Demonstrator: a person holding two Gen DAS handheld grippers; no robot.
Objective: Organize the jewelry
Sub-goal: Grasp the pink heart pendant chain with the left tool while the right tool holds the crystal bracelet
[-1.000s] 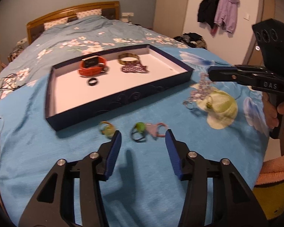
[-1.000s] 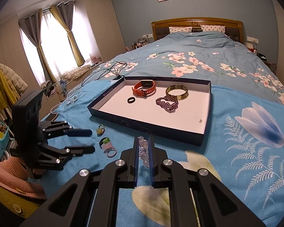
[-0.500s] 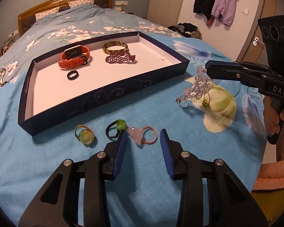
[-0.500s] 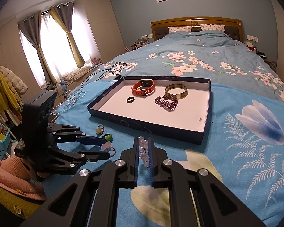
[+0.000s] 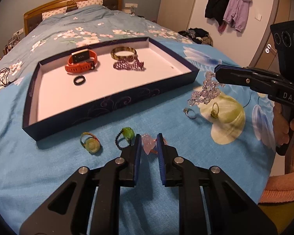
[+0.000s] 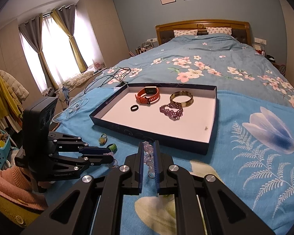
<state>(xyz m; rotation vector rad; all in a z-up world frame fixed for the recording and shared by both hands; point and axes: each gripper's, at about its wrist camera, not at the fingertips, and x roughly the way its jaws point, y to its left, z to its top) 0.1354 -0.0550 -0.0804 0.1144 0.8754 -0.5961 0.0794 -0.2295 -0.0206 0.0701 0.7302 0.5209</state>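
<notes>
A dark blue tray point(image 5: 111, 99) point(image 6: 152, 133) on the bed holds an orange watch point(image 5: 81, 63), a black ring point(image 5: 79, 80), a gold bangle point(image 5: 123, 52) and a purple beaded bracelet point(image 5: 128, 65). My left gripper point(image 5: 149, 146) is closing around a pink ring point(image 5: 149, 144) lying on the blue cover; its jaws are narrow and I cannot tell if they touch it. My right gripper point(image 6: 148, 152) point(image 5: 215, 72) is shut on a clear crystal bead bracelet point(image 5: 204, 92) point(image 6: 148, 154), held above the cover right of the tray.
Two green-stone rings point(image 5: 91, 144) point(image 5: 126, 135) lie left of the pink ring. A silver ring point(image 5: 190, 113) and an olive ring point(image 5: 214, 112) lie under the hanging bracelet. Cables point(image 6: 107, 78) lie beyond the tray's left end.
My left gripper has moved forward onto the pink ring and its jaws have narrowed around it. My right gripper still holds the crystal bracelet, nearly still.
</notes>
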